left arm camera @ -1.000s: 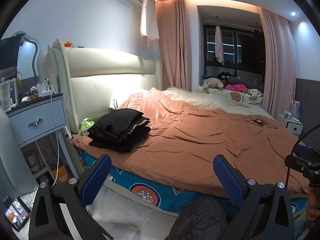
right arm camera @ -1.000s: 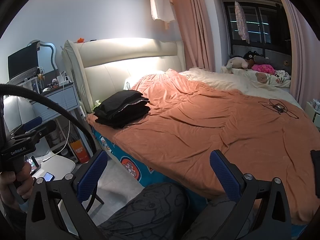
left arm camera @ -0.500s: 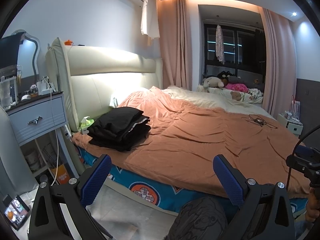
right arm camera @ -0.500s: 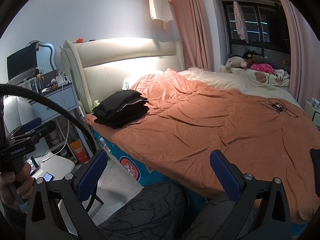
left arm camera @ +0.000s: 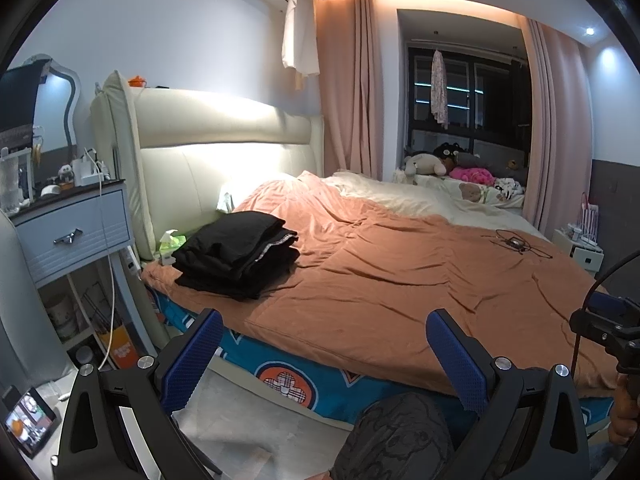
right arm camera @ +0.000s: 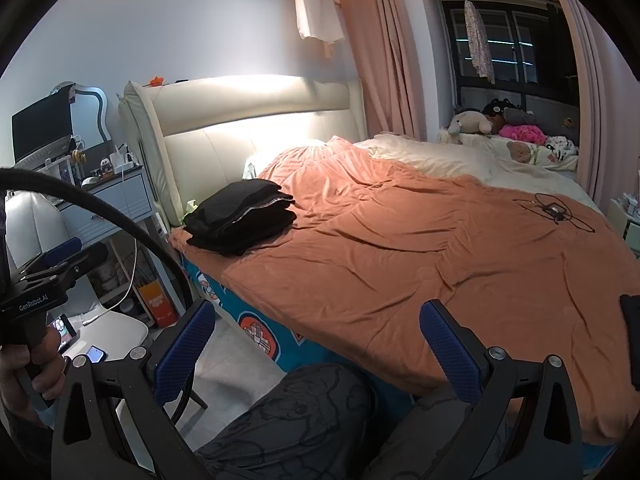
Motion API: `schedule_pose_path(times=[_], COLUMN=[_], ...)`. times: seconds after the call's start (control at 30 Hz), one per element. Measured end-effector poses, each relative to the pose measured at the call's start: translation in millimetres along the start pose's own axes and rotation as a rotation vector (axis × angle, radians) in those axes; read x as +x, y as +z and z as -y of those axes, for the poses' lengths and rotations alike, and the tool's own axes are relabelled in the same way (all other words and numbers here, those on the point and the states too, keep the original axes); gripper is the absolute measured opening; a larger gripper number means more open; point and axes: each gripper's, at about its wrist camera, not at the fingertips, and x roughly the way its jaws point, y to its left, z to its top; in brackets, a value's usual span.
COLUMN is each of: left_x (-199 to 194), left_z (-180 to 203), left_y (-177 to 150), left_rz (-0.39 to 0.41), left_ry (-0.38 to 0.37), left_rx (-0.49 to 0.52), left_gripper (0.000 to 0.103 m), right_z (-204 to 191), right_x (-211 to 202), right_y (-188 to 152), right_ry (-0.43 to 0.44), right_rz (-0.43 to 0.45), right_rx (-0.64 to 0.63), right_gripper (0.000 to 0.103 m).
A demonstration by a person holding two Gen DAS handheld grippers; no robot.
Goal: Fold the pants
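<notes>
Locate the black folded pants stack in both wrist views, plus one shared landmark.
Left wrist: black folded pants stack left of centre, on the orange blanket near the headboard.
Right wrist: stack left of centre, same blanket corner.
Shared landmark: the cream headboard behind it in both.

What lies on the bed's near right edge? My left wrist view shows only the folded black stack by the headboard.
Observer: A dark garment lies on the orange blanket at the right edge of the right wrist view. The frame cuts it off, so I cannot tell what it is.
Operator: Is the right tool free to take it?
Observer: Yes, the right tool is open and holds nothing.
</notes>
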Motion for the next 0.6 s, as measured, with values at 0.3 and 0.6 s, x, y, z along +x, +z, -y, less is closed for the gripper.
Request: schedule_pose_path(times=[0.3, 0.6], left_x=[0.2, -0.6], left_z=[-2.3, 3.2], left_y=[-1.2, -5.2], left_rz=[-0.002, 0.001], left_ry=[-0.005, -0.019], left_rx=[-0.004, 0.017], left_gripper=[0.103, 0.103], right_z=[1.1, 3.2], right_x=[-1.1, -0.5], right_y=[-0.6, 0.2], right_ry=[0.002, 0.001], right_rz=[0.0, -0.005], right_rx=[0.0, 0.007], right_gripper=[0.103, 0.103])
